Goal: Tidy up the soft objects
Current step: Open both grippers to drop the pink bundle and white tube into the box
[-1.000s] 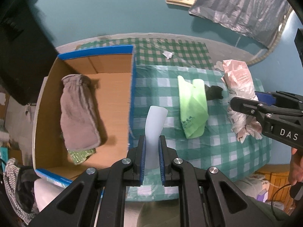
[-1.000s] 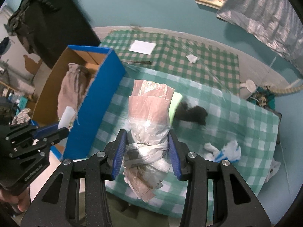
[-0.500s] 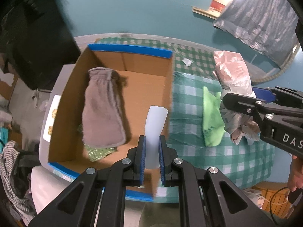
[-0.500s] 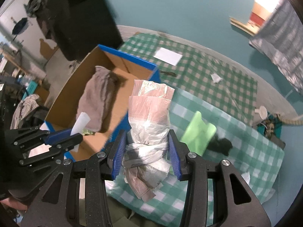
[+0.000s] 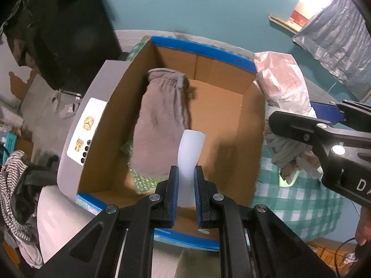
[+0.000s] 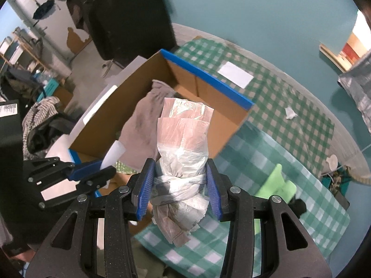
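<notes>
Nearest, the left claw (image 5: 186, 186) is clamped on a pale, floppy white strip (image 5: 190, 155), held over the cardboard box (image 5: 204, 51) for dropping in. The right claw (image 6: 179, 186) pinches a knotted plastic bag (image 6: 183, 143), seemingly just over the box's right wall. Beyond, a grey mitten (image 5: 162, 120) lies inside; a green cloth (image 6: 276, 183) waits on the checked tabletop (image 6: 289, 106).

Sock (image 5: 160, 125) inside box (image 5: 204, 53)

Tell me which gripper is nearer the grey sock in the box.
Left. The left gripper hangs over the box, right beside the grey sock, holding a white piece. The right gripper, holding a plastic bundle, is by the box's far wall.
</notes>
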### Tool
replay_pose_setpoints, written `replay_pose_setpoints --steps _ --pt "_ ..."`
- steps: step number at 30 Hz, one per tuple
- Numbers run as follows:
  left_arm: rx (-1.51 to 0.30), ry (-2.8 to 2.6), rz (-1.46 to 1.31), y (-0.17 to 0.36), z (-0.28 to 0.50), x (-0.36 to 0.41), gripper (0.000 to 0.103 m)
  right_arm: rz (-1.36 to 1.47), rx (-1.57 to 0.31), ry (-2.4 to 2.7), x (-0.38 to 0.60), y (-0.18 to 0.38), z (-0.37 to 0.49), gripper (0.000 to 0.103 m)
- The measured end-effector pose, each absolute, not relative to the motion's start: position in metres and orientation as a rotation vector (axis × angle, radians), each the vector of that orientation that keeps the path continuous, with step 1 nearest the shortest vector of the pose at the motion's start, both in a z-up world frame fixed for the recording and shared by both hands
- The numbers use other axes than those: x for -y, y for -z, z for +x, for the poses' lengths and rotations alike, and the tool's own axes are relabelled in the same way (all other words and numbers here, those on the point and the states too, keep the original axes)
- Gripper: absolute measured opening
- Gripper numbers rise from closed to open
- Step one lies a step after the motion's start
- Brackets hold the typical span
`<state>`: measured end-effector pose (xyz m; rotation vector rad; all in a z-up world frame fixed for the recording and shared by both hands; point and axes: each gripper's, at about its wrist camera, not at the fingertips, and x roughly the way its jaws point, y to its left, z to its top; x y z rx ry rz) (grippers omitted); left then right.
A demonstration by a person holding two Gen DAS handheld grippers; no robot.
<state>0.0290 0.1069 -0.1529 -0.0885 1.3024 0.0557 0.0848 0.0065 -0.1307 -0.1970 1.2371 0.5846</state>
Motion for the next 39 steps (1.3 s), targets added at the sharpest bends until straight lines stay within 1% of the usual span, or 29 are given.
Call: replay_pose_setpoints --steps 3,6,8,10,11,12,13,15,16,17,19,20,30,34,39 --pt "-1.311 -0.069 -0.093 0.158 0.03 -0.114 0.013 -0.202 -1.251 -0.6 -0.017 0.137 0.087 0.042" --pt "-1.315 -0.078 -0.102 0.161 0.03 -0.12 0.016 -0.199 -1.265 -0.615 -0.027 0.142 0.088 0.043" --pt "-1.32 -0.089 -0.108 0.163 0.03 -0.123 0.018 -0.195 -1.276 -0.622 -0.032 0.146 0.089 0.047" --pt "-1.331 -0.108 -0.114 0.166 0.03 -0.127 0.019 -0.195 -1.283 -0.619 -0.034 0.148 0.09 0.048" --pt "-1.335 -0.112 -0.12 0.167 0.029 -0.129 0.019 -0.194 -1.284 -0.615 -0.035 0.148 0.09 0.051" --pt "-1.337 -0.113 -0.123 0.168 0.029 -0.131 0.022 -0.193 -1.285 -0.613 -0.036 0.148 0.09 0.052" --pt "-1.339 -0.116 -0.122 0.168 0.028 -0.132 0.028 -0.19 -1.284 -0.611 -0.036 0.148 0.09 0.055" --pt "-1.336 -0.115 -0.122 0.167 0.027 -0.134 0.032 -0.184 -1.28 -0.604 -0.035 0.146 0.09 0.062" --pt "-1.329 -0.116 -0.123 0.166 0.026 -0.135 0.033 -0.183 -1.275 -0.599 -0.035 0.145 0.09 0.066" --pt "-1.322 -0.118 -0.123 0.165 0.026 -0.136 0.033 -0.183 -1.27 -0.595 -0.035 0.144 0.09 0.068" --pt "-1.311 -0.113 -0.127 0.163 0.024 -0.137 0.038 -0.178 -1.265 -0.586 -0.034 0.143 0.089 0.069" --pt "-1.308 -0.114 -0.129 0.162 0.024 -0.138 0.039 -0.173 -1.266 -0.581 -0.033 0.142 0.09 0.069" --pt "-1.293 -0.104 -0.126 0.155 0.024 -0.133 0.04 -0.135 -1.261 -0.51 -0.008 0.134 0.089 0.071" --pt "-1.292 -0.092 -0.123 0.152 0.024 -0.127 0.04 -0.13 -1.248 -0.481 0.004 0.13 0.086 0.075" --pt "-1.281 -0.072 -0.11 0.145 0.024 -0.115 0.041 -0.123 -1.254 -0.441 0.021 0.13 0.083 0.076"
